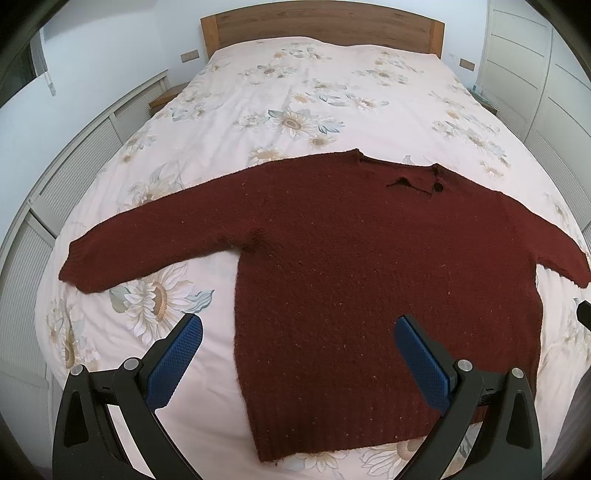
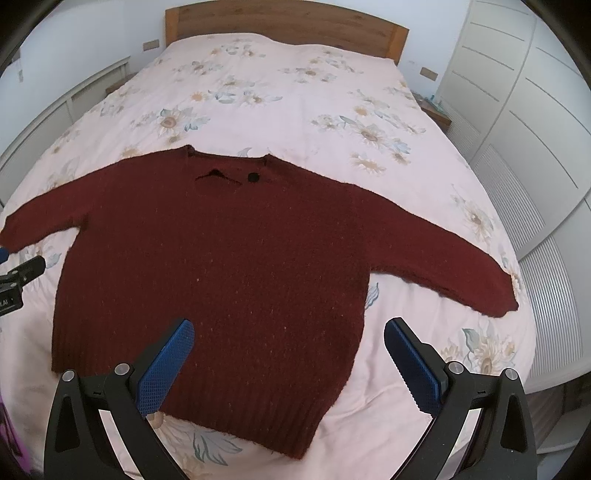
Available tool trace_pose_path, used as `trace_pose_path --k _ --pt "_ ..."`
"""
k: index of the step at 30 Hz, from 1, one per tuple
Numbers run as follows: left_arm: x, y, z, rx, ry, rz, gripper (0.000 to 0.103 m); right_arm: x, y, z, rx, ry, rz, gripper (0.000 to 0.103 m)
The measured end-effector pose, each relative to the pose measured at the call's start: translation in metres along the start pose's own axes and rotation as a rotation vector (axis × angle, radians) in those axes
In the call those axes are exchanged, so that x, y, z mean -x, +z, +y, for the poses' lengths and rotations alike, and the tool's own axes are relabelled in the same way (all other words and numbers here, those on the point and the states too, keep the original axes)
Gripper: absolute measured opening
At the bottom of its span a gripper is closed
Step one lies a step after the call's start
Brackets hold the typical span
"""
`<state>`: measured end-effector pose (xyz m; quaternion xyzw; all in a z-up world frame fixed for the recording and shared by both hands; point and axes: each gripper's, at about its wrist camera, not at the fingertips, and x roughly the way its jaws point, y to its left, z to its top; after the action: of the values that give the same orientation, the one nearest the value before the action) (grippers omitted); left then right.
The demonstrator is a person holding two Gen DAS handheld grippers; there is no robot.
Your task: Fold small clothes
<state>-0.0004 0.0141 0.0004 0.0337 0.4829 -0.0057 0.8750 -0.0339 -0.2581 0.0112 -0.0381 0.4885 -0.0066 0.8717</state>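
Lying flat and spread out on the bed [image 1: 258, 96], the sweater [image 1: 369, 258] has not been folded at all: no fold is seen in either view, so the whole task is judged to be still ahead.

At the left, the left sleeve [image 1: 147, 243] is stretched out sideways, its cuff resting on the flowered cover well to the left of the body. The left gripper [image 1: 298, 332] is held released, its blue pads wide apart and nothing between them; it hangs over the near left part of the sweater, with one pad above the bare cover and the other above the knit. No contact with the cloth can be made out.

In the middle, the body is laid smooth, collar [image 2: 229, 173] toward the far headboard [image 2: 288, 22] and ribbed hem [image 2: 240, 417] toward the near edge. A dark button is seen by the collar.

Further right, the right gripper [image 2: 289, 332] is likewise held released and empty, hanging over the near right part of the hem, one pad over the knit and one over the cover. At the far right the right sleeve [image 2: 443, 258] is stretched out toward the wardrobe [image 2: 524, 92] side.

Left to be done, it is judged: both sleeves brought in across the body, the sides taken in if wanted, and the hem carried up toward the collar.
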Motion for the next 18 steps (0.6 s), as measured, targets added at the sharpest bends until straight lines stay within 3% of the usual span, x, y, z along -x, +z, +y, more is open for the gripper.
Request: trace_pose_path --k 18 --pt "-0.0035 -0.0023 -0.0013 -0.005 0.011 0.004 0.102 -0.0040 -0.0048 -0.0026 -0.009 0.006 0.006 0.103"
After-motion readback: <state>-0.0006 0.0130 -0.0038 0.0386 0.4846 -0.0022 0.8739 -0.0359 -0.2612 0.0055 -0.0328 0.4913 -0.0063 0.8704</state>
